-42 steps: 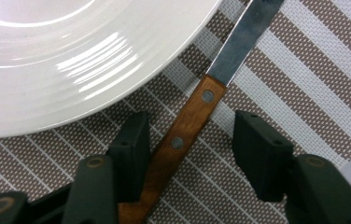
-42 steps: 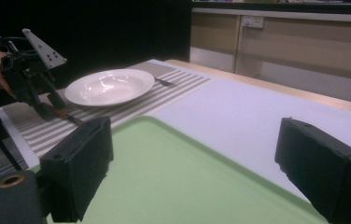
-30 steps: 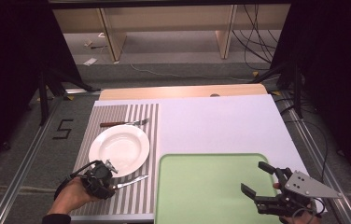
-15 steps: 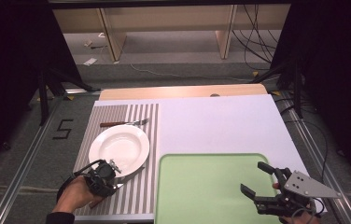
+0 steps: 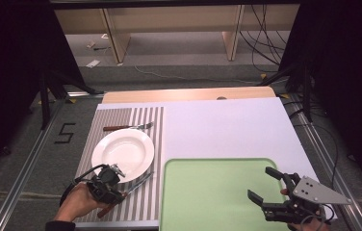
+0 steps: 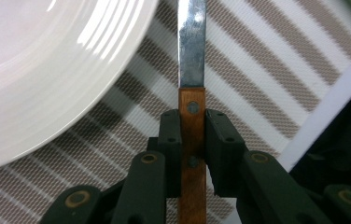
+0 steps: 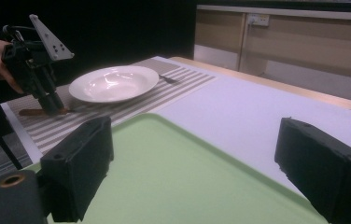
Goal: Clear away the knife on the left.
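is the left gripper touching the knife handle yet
Touching. In the left gripper view the left gripper has both black jaws pressed flat against the sides of the knife, on its brown wooden handle, with no gap.

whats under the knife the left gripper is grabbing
The knife lies on the striped placemat beside the white plate. The left gripper pinches its wooden handle, hiding the mat beneath.

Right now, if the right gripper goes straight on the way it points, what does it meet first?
Probably nothing close. The right gripper, jaws wide open, points low across the green tray toward the white plate on the striped mat. If it keeps level, the plate looks first, though depth is unclear.
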Demonstrator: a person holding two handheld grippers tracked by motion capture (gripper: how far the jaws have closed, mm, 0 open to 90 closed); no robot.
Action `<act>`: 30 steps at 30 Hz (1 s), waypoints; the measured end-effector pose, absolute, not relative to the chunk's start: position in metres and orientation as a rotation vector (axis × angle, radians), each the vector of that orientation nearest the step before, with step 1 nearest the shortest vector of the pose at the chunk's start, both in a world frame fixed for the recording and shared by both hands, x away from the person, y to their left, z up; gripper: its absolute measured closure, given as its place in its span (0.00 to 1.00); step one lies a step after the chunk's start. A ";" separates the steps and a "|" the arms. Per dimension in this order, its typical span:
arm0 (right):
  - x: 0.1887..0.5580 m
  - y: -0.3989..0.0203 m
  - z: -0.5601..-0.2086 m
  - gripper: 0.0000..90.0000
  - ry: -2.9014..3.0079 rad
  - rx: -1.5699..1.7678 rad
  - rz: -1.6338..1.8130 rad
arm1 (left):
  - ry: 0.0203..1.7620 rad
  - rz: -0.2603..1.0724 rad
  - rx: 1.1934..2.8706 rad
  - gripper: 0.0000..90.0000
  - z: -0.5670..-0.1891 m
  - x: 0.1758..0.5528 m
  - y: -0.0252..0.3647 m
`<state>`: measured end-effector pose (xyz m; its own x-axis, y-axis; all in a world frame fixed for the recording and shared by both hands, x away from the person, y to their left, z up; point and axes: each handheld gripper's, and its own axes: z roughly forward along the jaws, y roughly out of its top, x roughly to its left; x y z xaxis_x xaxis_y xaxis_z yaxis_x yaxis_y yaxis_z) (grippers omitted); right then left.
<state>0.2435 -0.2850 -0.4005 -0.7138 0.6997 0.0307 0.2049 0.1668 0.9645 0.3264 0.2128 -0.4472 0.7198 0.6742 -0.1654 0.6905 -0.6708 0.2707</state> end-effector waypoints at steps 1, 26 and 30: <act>0.244 -0.285 -0.400 0.14 2.027 0.855 1.567 | 1.062 -0.077 2.609 0.86 -0.446 0.326 0.212; 0.243 -0.285 -0.400 0.14 2.024 0.854 1.565 | 0.995 -0.004 2.352 0.86 -0.420 0.318 0.171; 0.243 -0.285 -0.400 0.14 2.024 0.851 1.566 | 0.957 -0.004 2.342 0.86 -0.417 0.316 0.152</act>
